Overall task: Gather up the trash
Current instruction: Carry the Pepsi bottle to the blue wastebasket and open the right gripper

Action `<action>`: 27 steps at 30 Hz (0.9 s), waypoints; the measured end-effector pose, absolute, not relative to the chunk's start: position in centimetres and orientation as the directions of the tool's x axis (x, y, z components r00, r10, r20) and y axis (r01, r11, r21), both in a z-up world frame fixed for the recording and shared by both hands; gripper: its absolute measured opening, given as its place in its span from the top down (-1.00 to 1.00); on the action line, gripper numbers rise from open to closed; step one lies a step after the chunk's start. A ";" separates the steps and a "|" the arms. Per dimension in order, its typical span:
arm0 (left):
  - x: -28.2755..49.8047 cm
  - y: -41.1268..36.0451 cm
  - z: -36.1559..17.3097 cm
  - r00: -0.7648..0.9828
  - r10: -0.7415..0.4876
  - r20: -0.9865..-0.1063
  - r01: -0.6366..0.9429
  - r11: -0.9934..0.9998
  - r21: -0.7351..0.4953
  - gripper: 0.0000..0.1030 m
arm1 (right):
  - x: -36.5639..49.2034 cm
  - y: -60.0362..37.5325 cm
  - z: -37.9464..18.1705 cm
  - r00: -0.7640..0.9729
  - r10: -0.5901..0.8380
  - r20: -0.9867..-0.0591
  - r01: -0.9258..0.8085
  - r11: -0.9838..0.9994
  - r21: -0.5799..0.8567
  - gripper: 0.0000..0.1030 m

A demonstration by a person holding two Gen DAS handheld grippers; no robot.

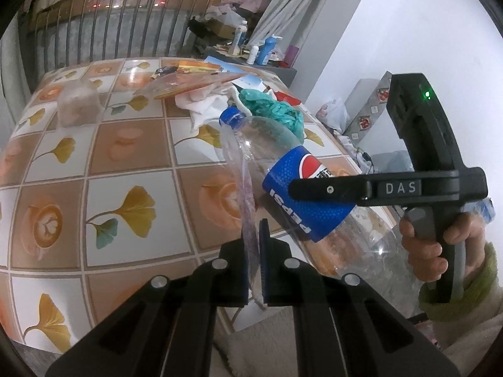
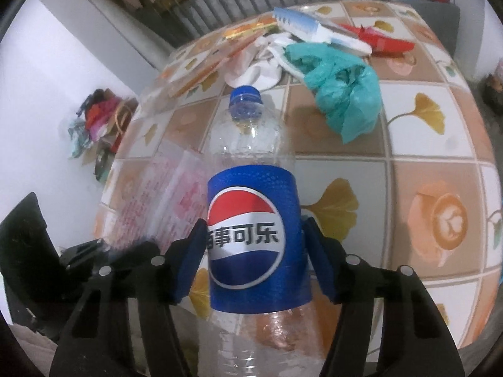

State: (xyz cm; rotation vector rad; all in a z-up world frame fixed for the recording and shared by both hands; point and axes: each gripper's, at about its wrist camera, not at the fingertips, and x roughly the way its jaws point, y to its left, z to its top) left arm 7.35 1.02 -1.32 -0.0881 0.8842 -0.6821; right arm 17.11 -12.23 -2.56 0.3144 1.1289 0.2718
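My right gripper (image 2: 254,251) is shut on an empty Pepsi bottle (image 2: 254,229) with a blue cap, clamping its blue label and holding it above the tiled table; the bottle (image 1: 301,194) and the right gripper (image 1: 330,188) also show in the left wrist view. My left gripper (image 1: 254,267) is shut on a clear plastic bag with pink print (image 1: 245,194), which hangs beside the bottle; the bag also shows in the right wrist view (image 2: 163,201). A teal plastic bag (image 2: 342,84), white crumpled cloth (image 2: 261,69) and wrappers (image 2: 377,40) lie on the table.
The table (image 1: 94,163) has a tile-and-ginkgo patterned cover. A clear container (image 1: 78,103) stands at its far left. Orange packaging (image 1: 195,84) lies at the back. Bottles (image 1: 267,47) stand on a shelf behind. A white wall is to the right.
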 end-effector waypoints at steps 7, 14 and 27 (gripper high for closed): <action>7.4 1.3 -1.2 0.445 -0.585 -0.678 0.504 0.790 -0.351 0.90 | 16.3 -13.0 -2.4 0.407 0.390 -0.826 -0.031 0.910 0.414 -0.10; 6.9 1.7 -0.2 0.466 -0.584 -0.665 0.503 0.793 -0.344 0.90 | 14.8 -14.2 -1.8 0.413 0.439 -0.798 -0.007 0.877 0.480 -0.09; 4.6 0.9 3.8 0.500 -0.610 -0.615 0.541 0.774 -0.329 0.90 | 9.7 -16.6 2.8 0.526 0.498 -0.690 -0.038 0.824 0.566 -0.08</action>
